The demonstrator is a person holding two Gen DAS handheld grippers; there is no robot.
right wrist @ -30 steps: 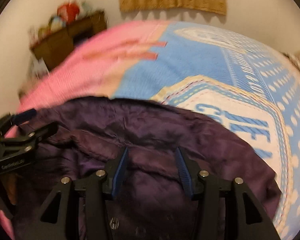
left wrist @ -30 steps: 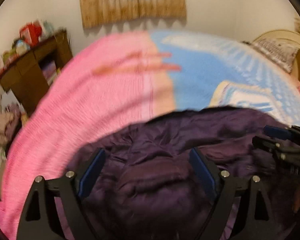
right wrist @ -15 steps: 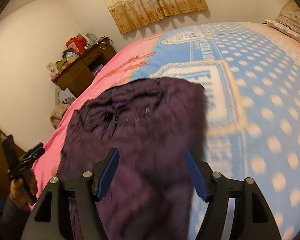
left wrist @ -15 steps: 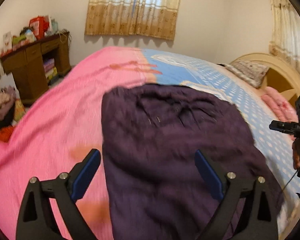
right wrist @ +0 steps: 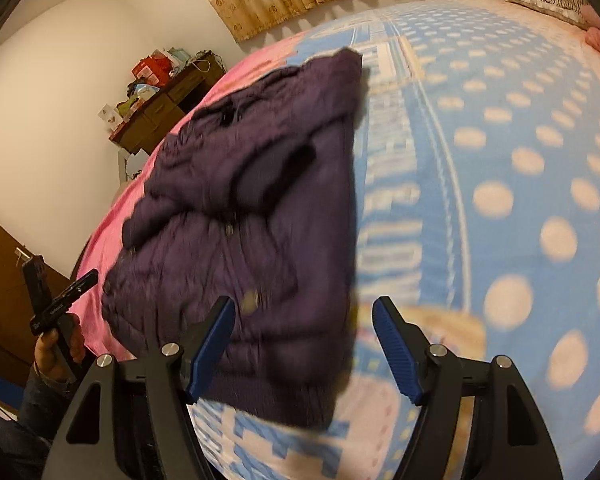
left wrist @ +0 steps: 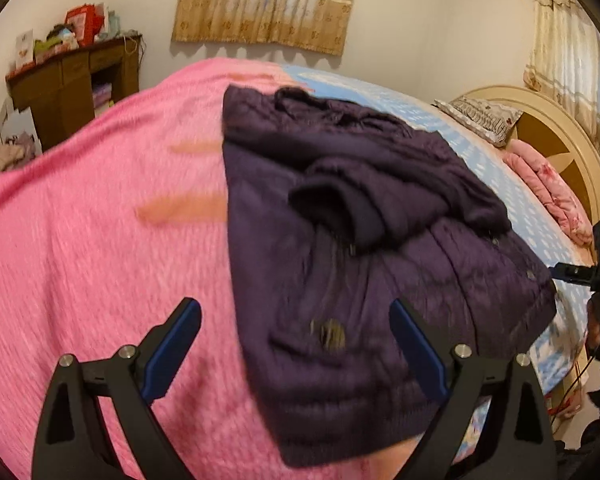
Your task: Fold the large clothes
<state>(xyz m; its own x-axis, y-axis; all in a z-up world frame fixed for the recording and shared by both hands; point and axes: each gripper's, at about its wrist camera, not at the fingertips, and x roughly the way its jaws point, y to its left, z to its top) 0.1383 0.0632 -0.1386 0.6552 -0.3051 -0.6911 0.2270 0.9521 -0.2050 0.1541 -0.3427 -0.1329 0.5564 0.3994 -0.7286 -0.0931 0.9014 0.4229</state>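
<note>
Left wrist view: the left gripper (left wrist: 296, 354) fills the bottom of the picture, its two black arms tipped with blue pads (left wrist: 172, 354) spread wide apart with nothing pinched between them. It hangs above the near end of a dark purple padded jacket (left wrist: 340, 272) without touching it. The jacket lies flat on the bed, straddling the line where a pink blanket (left wrist: 100, 260) meets a blue bedspread with pale dots (left wrist: 496, 164). One sleeve (left wrist: 380, 196) is folded across the jacket's chest, its dark cuff near the middle. Beyond the bed stand a brown wooden desk (left wrist: 72, 84) piled with small items, a curtained window (left wrist: 268, 4), a patterned pillow (left wrist: 480, 118) and a curved headboard (left wrist: 556, 140). At the right edge the other gripper shows, held in a hand (left wrist: 598, 320).

Right wrist view: the right gripper (right wrist: 304, 354) sits low in the picture, its jaws opening, blue pads (right wrist: 210, 354) apart and holding nothing. The jacket's (right wrist: 252, 208) near hem lies below and to the left of the gap, not touched by either pad. The blue dotted bedspread (right wrist: 520, 180) spreads to the right, the pink blanket (right wrist: 100, 252) to the left. At the far left a hand (right wrist: 56, 350) grips the left tool's handle, off the jacket. The picture is slightly blurred.
</note>
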